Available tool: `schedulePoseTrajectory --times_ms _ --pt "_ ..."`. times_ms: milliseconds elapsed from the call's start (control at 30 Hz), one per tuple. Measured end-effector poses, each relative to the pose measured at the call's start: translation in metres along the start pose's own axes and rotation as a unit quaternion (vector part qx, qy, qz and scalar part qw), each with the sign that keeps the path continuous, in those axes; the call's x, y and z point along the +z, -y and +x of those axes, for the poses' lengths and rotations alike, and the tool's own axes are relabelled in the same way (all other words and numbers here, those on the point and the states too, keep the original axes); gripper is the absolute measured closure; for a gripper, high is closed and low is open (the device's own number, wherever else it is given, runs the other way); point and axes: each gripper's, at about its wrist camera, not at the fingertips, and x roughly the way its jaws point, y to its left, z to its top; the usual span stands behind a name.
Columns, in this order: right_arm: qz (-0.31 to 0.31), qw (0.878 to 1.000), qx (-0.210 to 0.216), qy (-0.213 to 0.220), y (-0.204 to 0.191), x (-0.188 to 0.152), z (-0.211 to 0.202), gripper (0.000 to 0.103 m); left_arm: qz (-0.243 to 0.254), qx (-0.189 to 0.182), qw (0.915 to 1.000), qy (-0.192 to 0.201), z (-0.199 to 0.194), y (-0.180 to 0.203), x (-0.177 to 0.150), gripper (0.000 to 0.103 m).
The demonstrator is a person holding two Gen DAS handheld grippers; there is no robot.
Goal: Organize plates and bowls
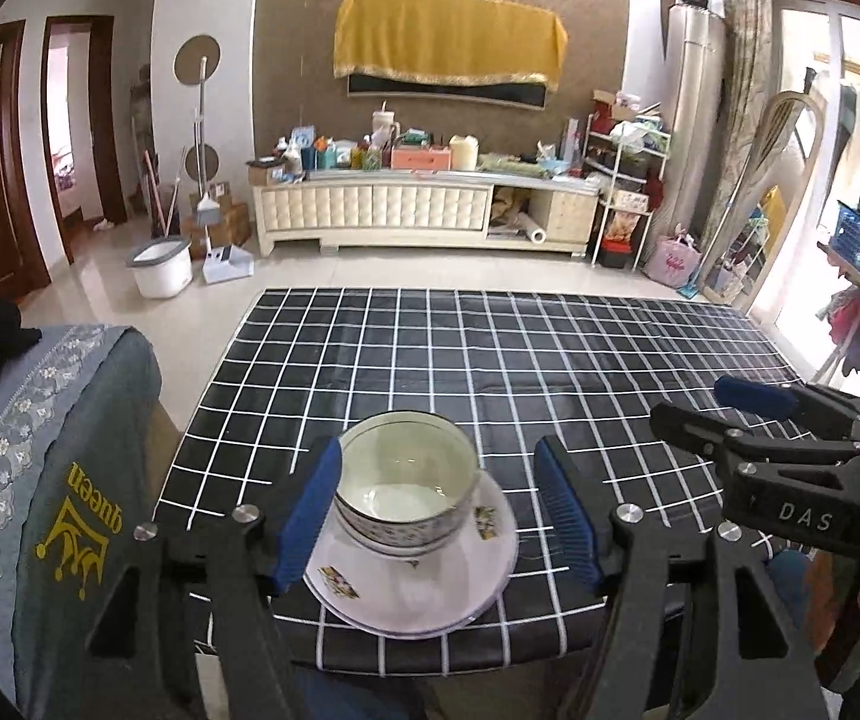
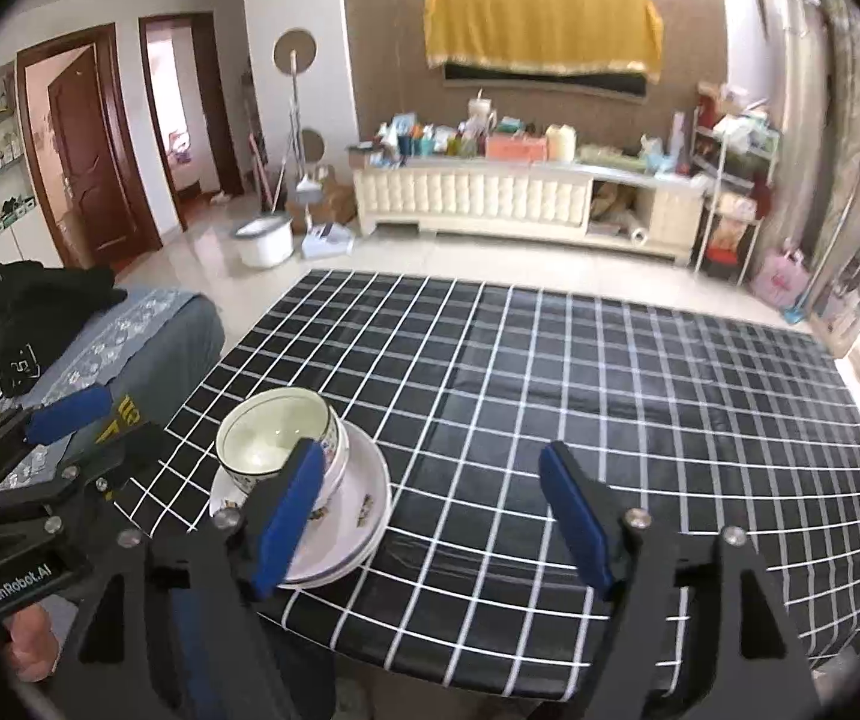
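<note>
Porcelain stack: bowls nested together, seated on stacked plates; at least two bowls and two plates show, exact count uncertain.
Location: near edge of the black grid tablecloth, toward its left corner, close to the grey-covered chair.
Left gripper: jaws spread wide, holding nothing; the bowls sit in the gap between the blue pads, and contact cannot be confirmed.
Right gripper: jaws spread wide, empty, over bare cloth to the right of the stack; its left pad overlaps the bowls in the right wrist view.
Orientation: openings face up; round ware, so no long axis in plan; the stack's axis runs vertical. The bowls appear off-centre on the plates, toward the far side.
Risk 1: closing on the upper bowl alone could drag the nested bowl beneath it.
Risk 2: a sideways push could slide the plates off the near edge.
Risk 3: glazed rims may slip between the pads if gripped off-centre.
</note>
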Motion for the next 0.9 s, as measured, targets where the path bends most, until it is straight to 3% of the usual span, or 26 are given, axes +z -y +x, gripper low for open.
schedulePoseTrajectory --times_ms 100,233,300,367,500,700,900 --pt "-0.003 1.000 -0.006 0.018 0.002 -0.010 -0.020 0.016 -0.006 -0.009 0.9999 0.011 -0.015 0.005 -0.007 0.038" --pt "-0.009 0.999 -0.013 0.031 0.002 -0.025 -0.042 0.001 -0.008 -0.030 0.9992 0.023 -0.037 0.012 -0.018 0.038" --pt "-0.010 0.999 -0.012 0.035 0.003 -0.030 -0.050 0.000 -0.001 -0.020 0.9993 0.033 -0.047 0.017 -0.023 0.035" --pt "-0.010 0.999 -0.009 0.035 0.005 -0.037 -0.059 0.000 0.009 -0.012 0.9989 0.046 -0.060 0.025 -0.028 0.020" --pt "-0.003 0.999 -0.018 0.051 0.007 -0.055 -0.080 0.000 0.019 -0.010 0.9977 0.064 -0.084 0.039 -0.037 0.019" --pt "-0.003 0.995 -0.051 0.084 0.005 -0.078 -0.110 0.000 0.038 -0.003 0.9964 0.076 -0.108 0.055 -0.054 0.000" --pt "0.003 0.995 -0.059 0.086 0.006 -0.099 -0.123 0.000 0.036 0.005 0.9959 0.083 -0.122 0.063 -0.071 0.000"
